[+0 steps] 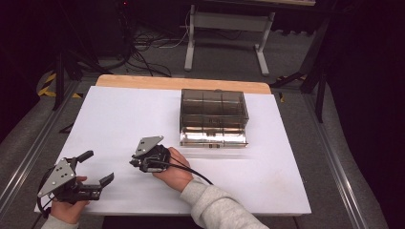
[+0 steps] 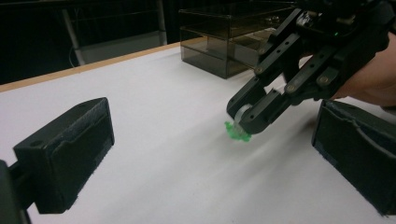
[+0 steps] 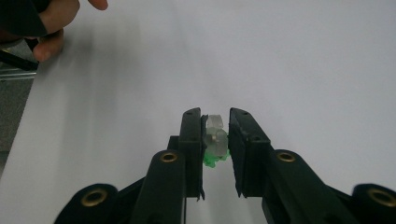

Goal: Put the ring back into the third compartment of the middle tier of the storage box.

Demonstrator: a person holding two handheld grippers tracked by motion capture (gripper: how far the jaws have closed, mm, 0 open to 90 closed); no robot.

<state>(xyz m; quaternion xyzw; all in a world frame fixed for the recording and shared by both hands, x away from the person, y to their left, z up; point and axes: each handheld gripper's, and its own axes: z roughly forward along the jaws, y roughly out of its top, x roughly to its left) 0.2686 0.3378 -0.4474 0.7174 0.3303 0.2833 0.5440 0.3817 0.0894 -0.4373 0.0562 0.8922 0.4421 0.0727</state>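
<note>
Green-and-clear piece (image 3: 215, 142) pinched in right gripper (image 3: 215, 116) jaws; left gripper (image 1: 98, 167) spread nearby, smoky drawer box (image 1: 213, 117) beyond.

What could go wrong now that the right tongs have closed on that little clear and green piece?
The right tongs pinch the small clear and green piece close to the jaw tips, so it may twist or slip out on the way.

The smoky drawer box looks shut at the front; if the piece belongs inside, a drawer must open first.

The left tongs sit open near the table edge, close to the right hand's path, so a bump is possible.
</note>
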